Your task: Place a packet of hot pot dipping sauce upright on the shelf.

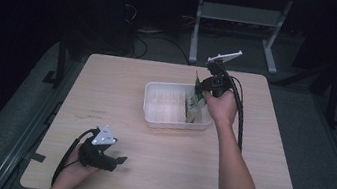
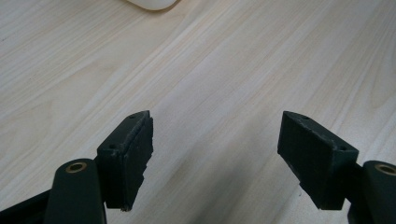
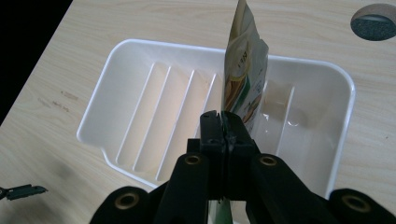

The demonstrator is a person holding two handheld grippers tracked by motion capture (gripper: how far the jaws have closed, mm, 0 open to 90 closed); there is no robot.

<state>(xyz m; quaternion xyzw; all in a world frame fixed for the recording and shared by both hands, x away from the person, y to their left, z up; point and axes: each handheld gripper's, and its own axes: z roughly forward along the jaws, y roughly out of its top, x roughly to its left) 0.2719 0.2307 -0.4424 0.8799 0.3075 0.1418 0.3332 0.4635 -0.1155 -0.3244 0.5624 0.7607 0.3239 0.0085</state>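
Observation:
A white ribbed bin (image 1: 153,112) (image 3: 116,98) stands at the middle of the wooden table. My right gripper (image 1: 203,87) (image 3: 225,122) is over the bin's right end, shut on the edge of a green and yellow snack packet (image 1: 192,103) (image 3: 243,79). The packet hangs edge-on down into the bin between two ribs. My left gripper (image 1: 118,160) (image 2: 215,140) rests low over bare table near the front left corner, open, with nothing between its jaws.
The table (image 1: 258,153) has free wood all round the bin. A round cable hole (image 3: 376,16) sits in the tabletop beyond the bin. A white metal frame (image 1: 239,14) and cables stand on the dark floor behind the table.

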